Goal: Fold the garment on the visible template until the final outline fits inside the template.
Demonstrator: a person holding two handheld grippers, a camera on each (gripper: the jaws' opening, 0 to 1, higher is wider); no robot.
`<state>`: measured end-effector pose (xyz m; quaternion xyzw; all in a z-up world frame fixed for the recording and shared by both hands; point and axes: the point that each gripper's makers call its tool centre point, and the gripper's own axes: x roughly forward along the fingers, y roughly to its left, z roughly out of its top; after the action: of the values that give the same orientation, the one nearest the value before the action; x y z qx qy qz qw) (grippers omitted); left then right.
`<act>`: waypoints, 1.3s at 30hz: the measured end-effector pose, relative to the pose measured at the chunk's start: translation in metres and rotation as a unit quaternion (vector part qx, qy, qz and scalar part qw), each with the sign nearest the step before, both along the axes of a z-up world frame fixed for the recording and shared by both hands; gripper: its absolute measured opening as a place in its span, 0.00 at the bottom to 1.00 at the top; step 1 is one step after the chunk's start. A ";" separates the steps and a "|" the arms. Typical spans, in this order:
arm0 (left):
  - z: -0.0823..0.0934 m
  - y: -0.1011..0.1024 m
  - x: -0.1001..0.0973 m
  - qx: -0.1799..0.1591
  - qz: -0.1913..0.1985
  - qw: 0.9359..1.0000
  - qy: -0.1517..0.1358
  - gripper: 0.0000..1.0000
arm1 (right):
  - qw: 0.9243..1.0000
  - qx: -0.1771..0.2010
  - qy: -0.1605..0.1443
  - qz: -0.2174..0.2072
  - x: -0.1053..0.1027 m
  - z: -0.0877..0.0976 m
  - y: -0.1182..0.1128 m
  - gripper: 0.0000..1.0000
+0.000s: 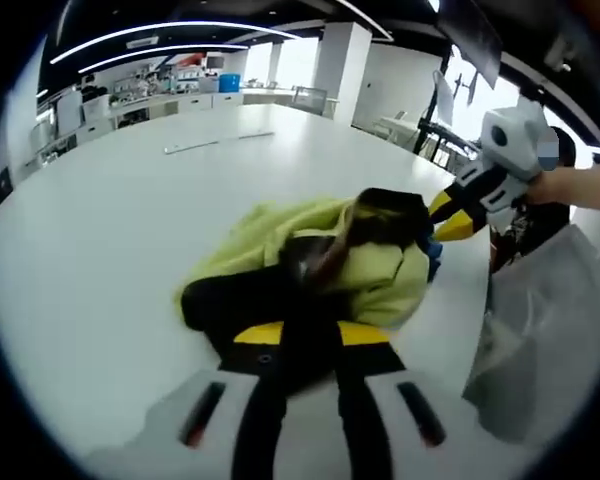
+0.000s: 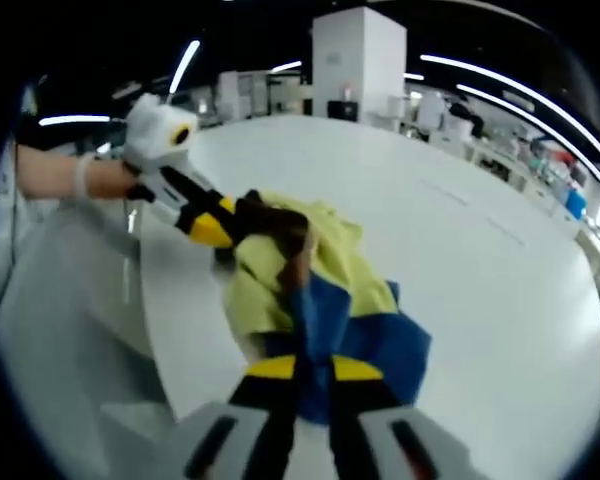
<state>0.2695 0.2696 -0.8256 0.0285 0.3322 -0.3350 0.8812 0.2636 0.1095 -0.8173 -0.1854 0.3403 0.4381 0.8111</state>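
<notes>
Right at my jaws, I saw the garment (image 1: 320,265), a soft, floppy heap on the white table (image 1: 120,220). My left gripper (image 1: 305,350) was pinched on a dark fold of it. My right gripper (image 2: 313,385) was pinched on a blue part. I judged it light and limp, best held by its edges. Farther off stood desks.

Yellow-green and black garment (image 1: 310,265) bunched on white table (image 1: 100,250), pinched by left gripper (image 1: 305,335) at near edge, gripped by right gripper (image 1: 448,215) at far side.
</notes>
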 end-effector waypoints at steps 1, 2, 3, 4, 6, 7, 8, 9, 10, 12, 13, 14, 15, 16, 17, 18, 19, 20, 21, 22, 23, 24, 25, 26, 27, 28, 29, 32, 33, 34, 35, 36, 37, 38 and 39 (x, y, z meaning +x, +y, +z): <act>-0.001 0.001 0.001 -0.002 0.003 1.000 0.001 0.11 | 1.000 -0.001 0.000 -0.001 0.001 -0.001 0.000 0.03; 0.001 0.000 0.000 -0.003 0.006 1.000 0.002 0.09 | 1.000 -0.002 -0.001 -0.003 0.001 -0.002 0.000 0.01; 0.001 0.000 0.000 -0.003 0.008 1.000 0.004 0.05 | 1.000 -0.004 -0.004 -0.008 0.004 -0.004 -0.002 0.00; 0.001 -0.001 0.000 -0.004 0.009 1.000 0.004 0.02 | 1.000 -0.003 -0.005 -0.011 0.005 -0.003 -0.002 0.00; 0.003 -0.001 0.000 -0.003 0.009 1.000 0.000 0.00 | 1.000 0.003 -0.003 -0.019 0.006 0.002 -0.003 0.00; 0.003 -0.001 -0.002 0.000 0.006 1.000 0.002 0.00 | 1.000 0.003 -0.005 -0.020 0.006 0.003 -0.004 0.00; 0.004 -0.001 -0.003 0.002 0.002 1.000 -0.001 0.00 | 1.000 0.003 -0.007 -0.021 0.007 0.005 -0.005 0.00; 0.005 -0.001 -0.004 0.003 0.000 1.000 -0.003 0.00 | 1.000 0.004 -0.008 -0.022 0.007 0.007 -0.006 0.00; 0.008 0.000 -0.005 0.004 -0.001 1.000 -0.005 0.00 | 1.000 0.007 -0.010 -0.026 0.008 0.011 -0.008 0.00; 0.012 0.005 -0.005 0.008 -0.003 1.000 -0.010 0.00 | 0.999 0.014 -0.011 -0.027 0.008 0.019 -0.010 0.00; 0.014 0.007 -0.005 0.011 -0.002 1.000 -0.012 0.00 | 0.999 0.017 -0.013 -0.029 0.008 0.025 -0.012 0.00; 0.017 0.011 -0.006 0.012 0.000 1.000 -0.013 0.00 | 0.999 0.020 -0.015 -0.030 0.009 0.028 -0.013 0.00; 0.021 0.014 -0.007 0.011 0.002 1.000 -0.013 0.00 | 0.999 0.025 -0.017 -0.030 0.010 0.031 -0.015 0.00; 0.027 0.013 -0.008 0.006 0.004 1.000 -0.013 0.00 | 0.999 0.029 -0.017 -0.031 0.011 0.035 -0.015 0.00; 0.034 0.016 -0.008 0.000 0.003 1.000 -0.015 0.00 | 0.999 0.036 -0.018 -0.031 0.010 0.041 -0.015 0.00; 0.040 0.019 -0.009 -0.006 0.003 1.000 -0.017 0.00 | 0.998 0.047 -0.015 -0.032 0.009 0.050 -0.014 0.00; 0.043 0.021 -0.009 -0.010 0.004 1.000 -0.017 0.00 | 0.998 0.062 -0.010 -0.028 0.008 0.056 -0.012 0.00; 0.048 0.023 -0.010 -0.015 0.006 1.000 -0.016 0.00 | 0.997 0.070 -0.010 -0.030 0.007 0.062 -0.013 0.00; 0.058 0.027 -0.011 -0.020 0.008 1.000 -0.020 0.00 | 0.997 0.077 -0.008 -0.028 0.006 0.067 -0.013 0.00; 0.066 0.028 -0.011 -0.022 0.012 0.999 -0.022 0.00 | 0.996 0.084 -0.009 -0.026 0.004 0.076 -0.013 0.00; 0.077 0.031 -0.011 -0.030 0.016 0.999 -0.023 0.00 | 0.996 0.088 -0.012 -0.024 0.004 0.081 -0.014 0.00; 0.087 0.035 -0.009 -0.034 0.017 0.999 -0.030 0.00 | 0.995 0.094 -0.016 -0.022 0.003 0.089 -0.015 0.00; 0.095 0.037 -0.008 -0.033 0.021 0.999 -0.036 0.00 | 0.995 0.098 -0.019 -0.019 0.002 0.095 -0.015 0.00; 0.103 0.037 -0.008 -0.034 0.022 0.998 -0.040 0.00 | 0.994 0.103 -0.023 -0.016 0.001 0.103 -0.014 0.00; 0.114 0.038 -0.006 -0.036 0.021 0.998 -0.052 0.00 | 0.994 0.106 -0.027 -0.015 0.001 0.109 -0.014 0.00; 0.122 0.039 -0.004 -0.036 0.021 0.997 -0.062 0.00 | 0.994 0.109 -0.030 -0.013 0.001 0.114 -0.014 0.00; 0.131 0.039 -0.003 -0.035 0.019 0.997 -0.067 0.00 | 0.993 0.111 -0.035 -0.009 0.000 0.122 -0.013 0.00; 0.154 0.038 0.003 -0.032 0.014 0.995 -0.091 0.00 | 0.992 0.118 -0.048 0.001 0.000 0.140 -0.010 0.00; 0.160 0.038 0.005 -0.031 0.015 0.995 -0.095 0.00 | 0.991 0.122 -0.056 0.003 0.001 0.148 -0.010 0.00; 0.165 0.039 0.006 -0.031 0.014 0.994 -0.101 0.00 | 0.991 0.123 -0.058 0.006 0.002 0.153 -0.010 0.00; 0.171 0.039 0.008 -0.030 0.012 0.994 -0.109 0.00 | 0.990 0.126 -0.064 0.008 0.003 0.160 -0.009 0.00; 0.176 0.042 0.011 -0.034 0.014 0.993 -0.111 0.00 | 0.989 0.130 -0.073 0.008 0.006 0.169 -0.009 0.00; 0.179 0.042 0.012 -0.036 0.014 0.993 -0.112 0.00 | 0.988 0.135 -0.079 0.008 0.008 0.176 -0.009 0.00; 0.188 0.044 0.014 -0.039 0.015 0.992 -0.120 0.00 | 0.986 0.144 -0.088 0.007 0.012 0.187 -0.009 0.00; 0.197 0.046 0.017 -0.044 0.018 0.991 -0.127 0.00 | 0.984 0.153 -0.094 0.004 0.015 0.195 -0.008 0.00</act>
<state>0.2862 0.3156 -0.6289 0.0260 0.2030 -0.3269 0.9226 0.2782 0.1016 -0.6226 -0.1010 0.1912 0.4692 0.8562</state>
